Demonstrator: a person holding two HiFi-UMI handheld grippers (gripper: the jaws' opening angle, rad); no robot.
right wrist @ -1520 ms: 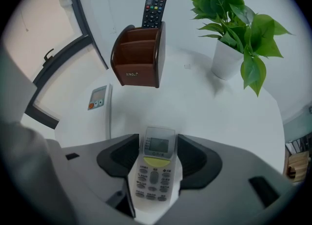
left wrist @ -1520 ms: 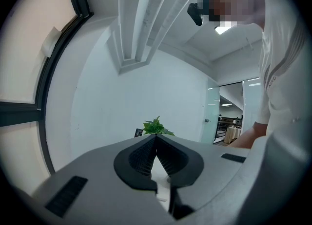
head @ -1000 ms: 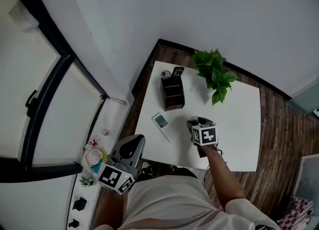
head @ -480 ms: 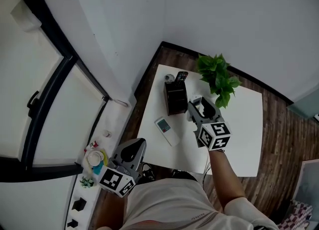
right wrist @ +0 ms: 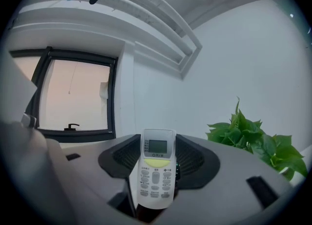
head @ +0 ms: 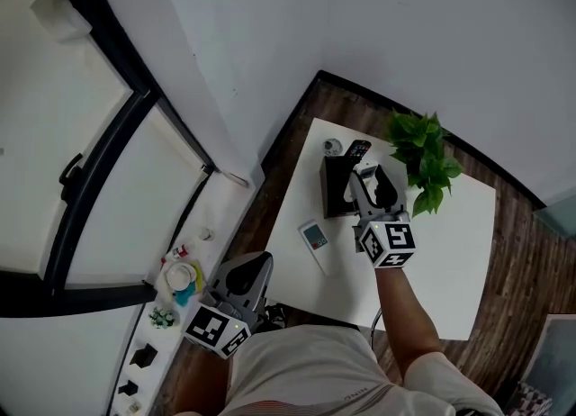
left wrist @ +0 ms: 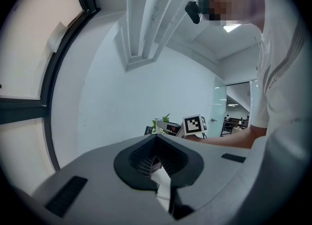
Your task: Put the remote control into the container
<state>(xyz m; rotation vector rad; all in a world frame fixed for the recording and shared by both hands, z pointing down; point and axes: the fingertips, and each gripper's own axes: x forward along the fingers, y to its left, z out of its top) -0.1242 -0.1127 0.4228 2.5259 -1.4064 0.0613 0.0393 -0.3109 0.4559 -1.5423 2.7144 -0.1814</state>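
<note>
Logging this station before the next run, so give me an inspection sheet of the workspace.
Surface: white table.
Job's things: white remote held in right gripper; dark container on the table, black remote standing in it.
Clutter: second white remote lying on the table; plant.
Grippers: right gripper shut on white remote, by the container; left gripper fingers together, empty.
Cables: nothing seen.
Surroundings: window, wood floor.

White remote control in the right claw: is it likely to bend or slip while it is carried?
The white remote control is probably stiff: it stands straight in the right claw with no sag. Its smooth plastic shell, pinched only at its side edges, might slip if swung. Being slim, it is likely light.
</note>
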